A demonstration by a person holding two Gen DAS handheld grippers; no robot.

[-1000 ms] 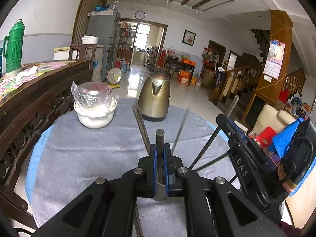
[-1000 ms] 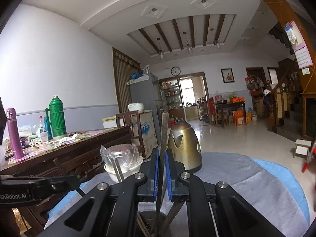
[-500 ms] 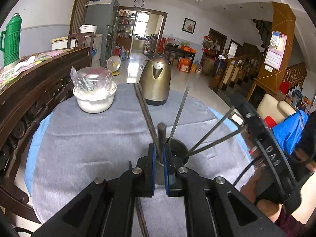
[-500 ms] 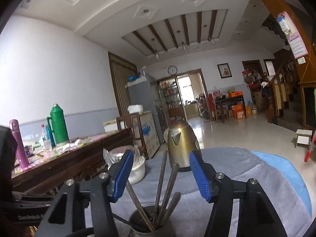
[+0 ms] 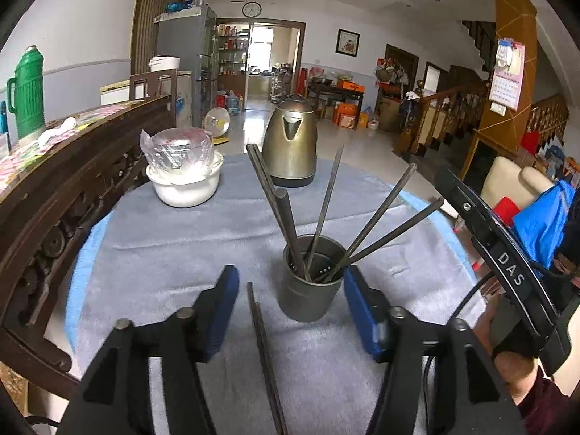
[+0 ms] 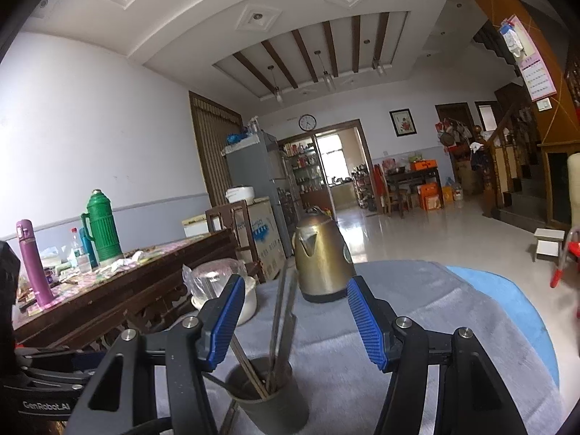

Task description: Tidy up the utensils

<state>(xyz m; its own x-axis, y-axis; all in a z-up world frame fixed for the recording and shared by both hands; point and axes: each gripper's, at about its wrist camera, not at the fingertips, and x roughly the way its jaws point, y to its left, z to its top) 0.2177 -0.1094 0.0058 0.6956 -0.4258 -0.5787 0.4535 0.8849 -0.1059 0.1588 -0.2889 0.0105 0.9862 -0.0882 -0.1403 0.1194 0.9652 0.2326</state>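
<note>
While chopsticks [image 5: 322, 214] fan upward from cup [image 5: 308, 290]; one chopstick [image 5: 264, 355] lies flat.

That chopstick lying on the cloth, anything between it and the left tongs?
Nothing visible. The chopstick lies flat on the grey cloth, already between the opening jaws of the left tongs. The holder cup stands just beside it on the right.

Surface [image 5: 152, 253]: grey cloth, matt, napped. Holder cup [image 5: 311, 290]: dull dark metal. Chopsticks [image 5: 324, 210] in cup: dark, smooth, matt. Kettle [image 5: 291, 141] behind cup: brushed bronze-toned metal, slight sheen. Bowl [image 5: 185, 188] left of kettle: glossy white, covered with crinkled clear plastic.
</note>
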